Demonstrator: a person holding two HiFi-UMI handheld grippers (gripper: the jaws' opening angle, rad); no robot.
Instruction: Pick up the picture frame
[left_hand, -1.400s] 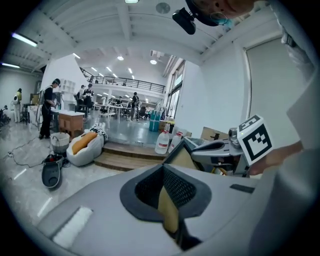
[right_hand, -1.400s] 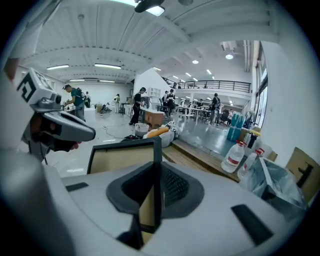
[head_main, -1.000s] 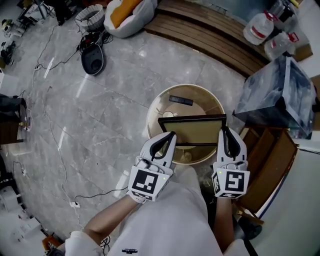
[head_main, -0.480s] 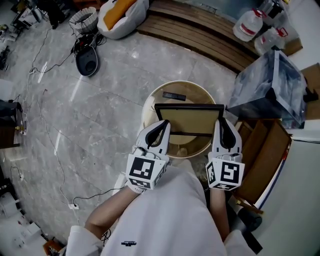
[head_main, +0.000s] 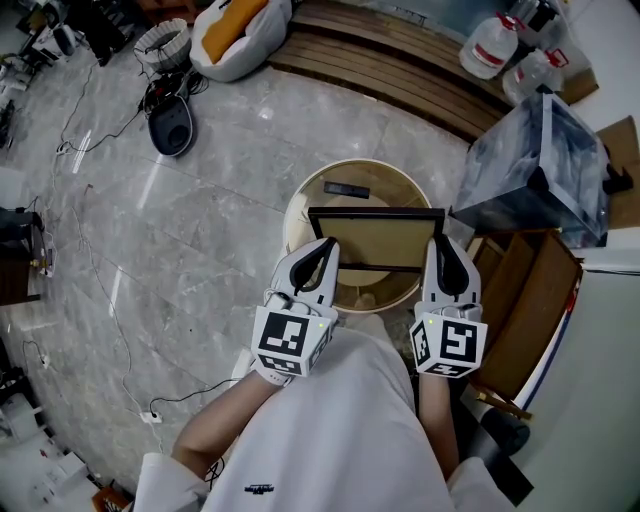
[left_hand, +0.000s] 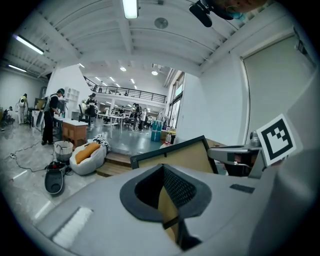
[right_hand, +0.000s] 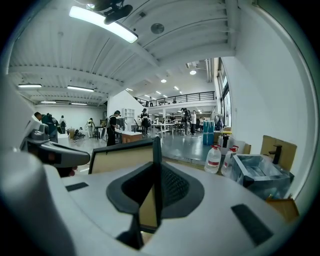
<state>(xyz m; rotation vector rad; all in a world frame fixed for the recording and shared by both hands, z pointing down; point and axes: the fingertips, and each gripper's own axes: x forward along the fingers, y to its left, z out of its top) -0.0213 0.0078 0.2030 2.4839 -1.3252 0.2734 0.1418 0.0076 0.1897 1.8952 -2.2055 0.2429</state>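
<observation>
The picture frame (head_main: 376, 240), a dark rim around a tan panel, is held upright over the round beige table (head_main: 300, 215). My left gripper (head_main: 322, 252) is shut on its left edge and my right gripper (head_main: 443, 250) on its right edge. In the left gripper view the frame (left_hand: 176, 152) runs edge-on between the pads of the left gripper (left_hand: 162, 200). In the right gripper view the frame's dark rim (right_hand: 125, 154) is pinched between the jaws of the right gripper (right_hand: 156, 197). The frame's lower edge is hidden behind the grippers.
A black remote (head_main: 346, 189) lies on the table behind the frame. A clear plastic box (head_main: 530, 165) and an open brown cabinet (head_main: 530, 310) stand close on the right. A wooden platform (head_main: 400, 60) with water jugs (head_main: 490, 50) lies beyond. Cables and a black device (head_main: 168, 125) are on the floor to the left.
Both grippers and the frame between them have risen slightly off the table, the right side a little more. Both grips stay the same.
</observation>
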